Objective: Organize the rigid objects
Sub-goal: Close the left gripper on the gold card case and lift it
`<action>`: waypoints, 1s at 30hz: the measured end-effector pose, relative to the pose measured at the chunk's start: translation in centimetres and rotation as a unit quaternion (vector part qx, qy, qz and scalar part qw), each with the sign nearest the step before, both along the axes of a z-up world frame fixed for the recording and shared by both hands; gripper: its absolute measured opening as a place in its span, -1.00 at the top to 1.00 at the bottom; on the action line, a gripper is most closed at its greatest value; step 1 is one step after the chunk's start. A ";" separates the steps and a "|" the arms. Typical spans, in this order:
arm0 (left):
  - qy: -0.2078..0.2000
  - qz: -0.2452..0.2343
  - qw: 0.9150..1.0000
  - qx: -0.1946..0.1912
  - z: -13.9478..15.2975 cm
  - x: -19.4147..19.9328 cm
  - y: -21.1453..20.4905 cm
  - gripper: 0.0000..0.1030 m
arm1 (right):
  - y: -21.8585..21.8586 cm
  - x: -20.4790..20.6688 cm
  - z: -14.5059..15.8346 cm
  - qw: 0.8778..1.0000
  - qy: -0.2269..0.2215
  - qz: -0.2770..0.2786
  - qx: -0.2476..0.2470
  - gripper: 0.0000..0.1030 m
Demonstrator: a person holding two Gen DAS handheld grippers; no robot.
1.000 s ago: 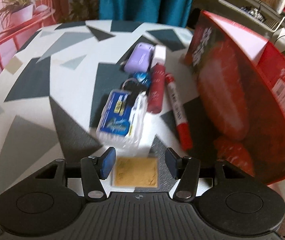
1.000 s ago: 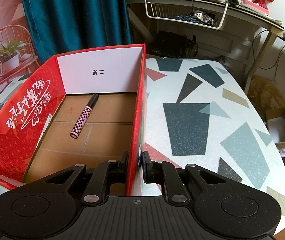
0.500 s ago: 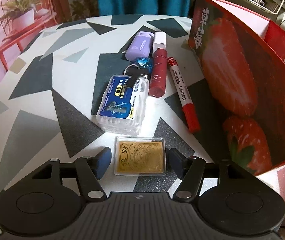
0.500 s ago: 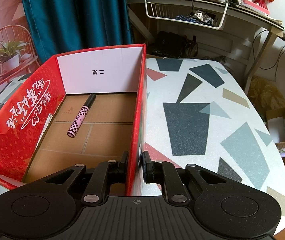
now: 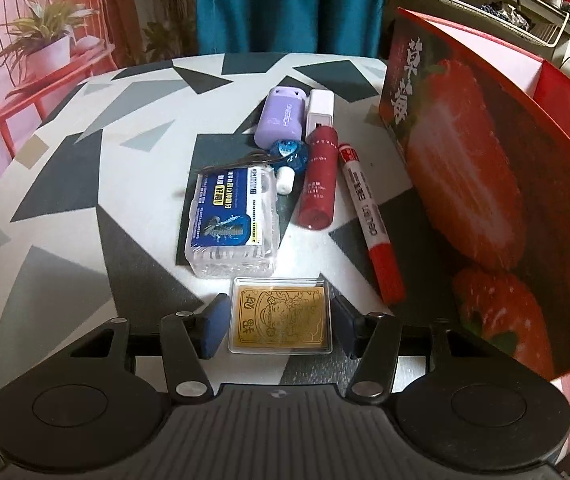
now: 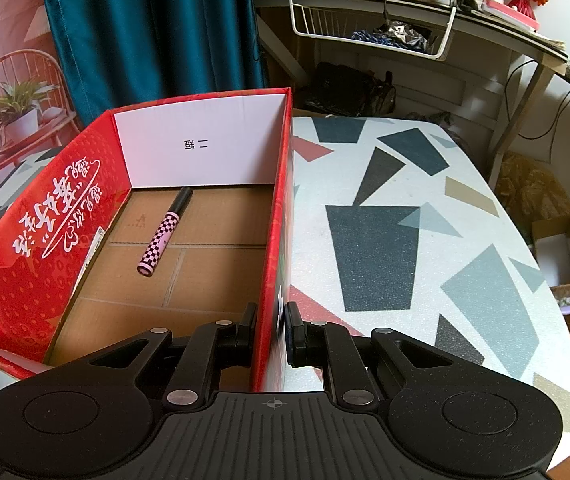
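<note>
Patterned table (image 5: 65, 208), gold card (image 5: 281, 316) flat between closing left gripper (image 5: 279, 326) jaws, long axis pointing away

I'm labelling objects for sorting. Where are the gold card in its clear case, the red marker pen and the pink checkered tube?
Gold card in clear case (image 5: 280, 314): left wrist view, card face.
Red marker pen (image 5: 367, 216): left wrist view, white barrel.
Pink checkered tube (image 6: 160, 241): right wrist view, checkered body.

The scissors (image 5: 241, 159) lie mostly hidden beneath the clear plastic case (image 5: 231, 220).
</note>
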State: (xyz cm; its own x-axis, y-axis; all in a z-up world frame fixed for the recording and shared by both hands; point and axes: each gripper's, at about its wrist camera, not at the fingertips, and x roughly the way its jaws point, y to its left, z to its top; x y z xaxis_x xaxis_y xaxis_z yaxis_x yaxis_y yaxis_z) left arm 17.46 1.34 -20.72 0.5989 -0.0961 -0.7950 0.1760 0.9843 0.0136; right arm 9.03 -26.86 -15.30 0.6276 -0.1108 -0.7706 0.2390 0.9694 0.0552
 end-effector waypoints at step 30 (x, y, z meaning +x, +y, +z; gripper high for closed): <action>-0.043 -0.024 0.999 -0.023 2.7 -0.9 -1.2 -0.12 | 0.0 0.0 0.0 1.000 0.000 0.000 0.000 0.76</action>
